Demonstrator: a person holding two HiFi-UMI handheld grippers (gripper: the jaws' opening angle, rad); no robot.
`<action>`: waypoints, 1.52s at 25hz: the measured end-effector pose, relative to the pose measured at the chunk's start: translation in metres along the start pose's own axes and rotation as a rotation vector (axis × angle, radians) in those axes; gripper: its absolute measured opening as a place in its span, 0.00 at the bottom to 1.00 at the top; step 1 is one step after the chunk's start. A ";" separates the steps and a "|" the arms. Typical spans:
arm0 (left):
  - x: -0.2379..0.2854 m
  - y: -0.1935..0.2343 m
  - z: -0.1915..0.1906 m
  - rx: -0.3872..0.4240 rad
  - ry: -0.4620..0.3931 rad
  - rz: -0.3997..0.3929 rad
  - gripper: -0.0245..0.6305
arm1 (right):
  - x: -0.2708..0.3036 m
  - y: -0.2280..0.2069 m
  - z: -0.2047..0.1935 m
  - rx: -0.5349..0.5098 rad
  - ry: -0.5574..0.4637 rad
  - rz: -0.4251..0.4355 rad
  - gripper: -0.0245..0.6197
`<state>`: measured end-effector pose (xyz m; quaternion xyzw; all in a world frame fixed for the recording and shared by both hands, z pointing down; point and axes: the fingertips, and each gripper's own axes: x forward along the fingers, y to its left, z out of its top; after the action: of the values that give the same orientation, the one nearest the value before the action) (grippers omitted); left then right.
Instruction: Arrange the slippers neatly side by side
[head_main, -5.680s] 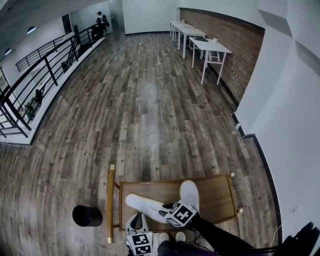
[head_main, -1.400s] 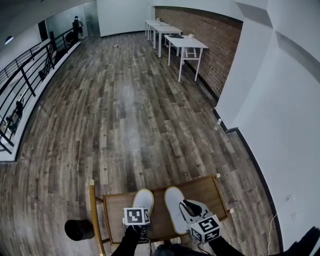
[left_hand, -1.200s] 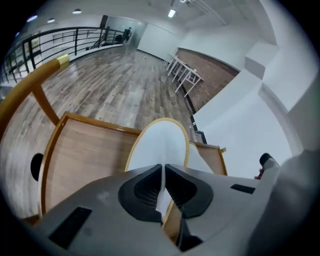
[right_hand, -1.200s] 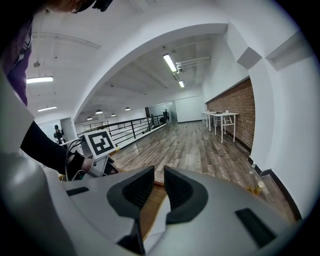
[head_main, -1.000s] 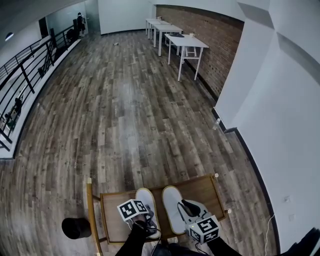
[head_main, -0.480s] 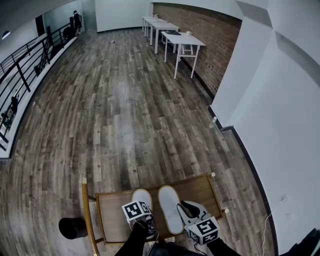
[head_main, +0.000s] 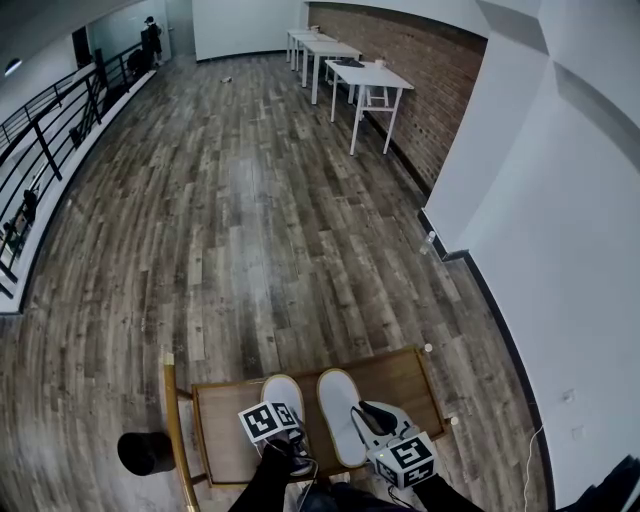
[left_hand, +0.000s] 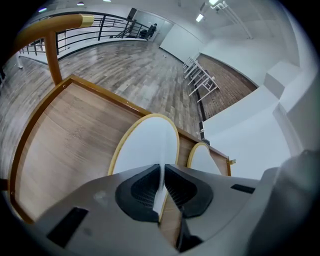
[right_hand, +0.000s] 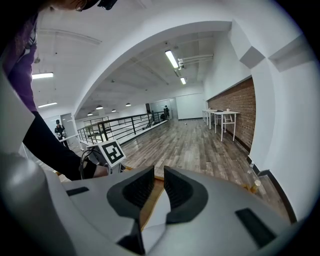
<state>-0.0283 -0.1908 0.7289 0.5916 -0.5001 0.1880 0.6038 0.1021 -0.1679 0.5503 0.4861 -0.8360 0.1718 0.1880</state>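
Two white slippers lie side by side, toes away from me, on a low wooden table (head_main: 412, 385) with a raised rim. The left slipper (head_main: 282, 389) fills the left gripper view (left_hand: 147, 142), with the right slipper (left_hand: 204, 159) close beside it. My left gripper (left_hand: 162, 187) is shut on a thin white edge at the left slipper's near end; its marker cube (head_main: 270, 421) covers that end in the head view. My right gripper (head_main: 368, 412) stands at the right slipper's (head_main: 338, 405) near right side. Its jaws (right_hand: 159, 187) are apart with nothing between the pads, and the slipper (right_hand: 154, 214) shows below them.
A tall wooden post (head_main: 170, 420) rises at the table's left side. A black round object (head_main: 140, 453) sits on the plank floor to the left. A white wall (head_main: 540, 250) runs along the right, white tables (head_main: 365, 75) stand far back, and a railing (head_main: 45, 125) is at far left.
The left slipper, first lying crosswise, now lies straight beside the right one. My left gripper has slid back toward the slipper's near end. The right gripper has stayed where it was.
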 end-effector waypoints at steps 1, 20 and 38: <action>0.000 -0.001 -0.001 -0.002 0.003 -0.013 0.06 | 0.000 0.000 0.000 -0.002 -0.001 -0.002 0.13; -0.062 -0.010 -0.015 0.236 -0.060 -0.033 0.08 | 0.039 -0.044 -0.071 0.321 0.318 0.005 0.16; -0.132 0.012 -0.061 0.345 -0.241 0.008 0.08 | 0.088 -0.035 -0.141 0.517 0.613 -0.022 0.07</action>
<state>-0.0709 -0.0849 0.6385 0.7025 -0.5314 0.2012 0.4284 0.1135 -0.1834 0.7193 0.4523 -0.6651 0.5118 0.3020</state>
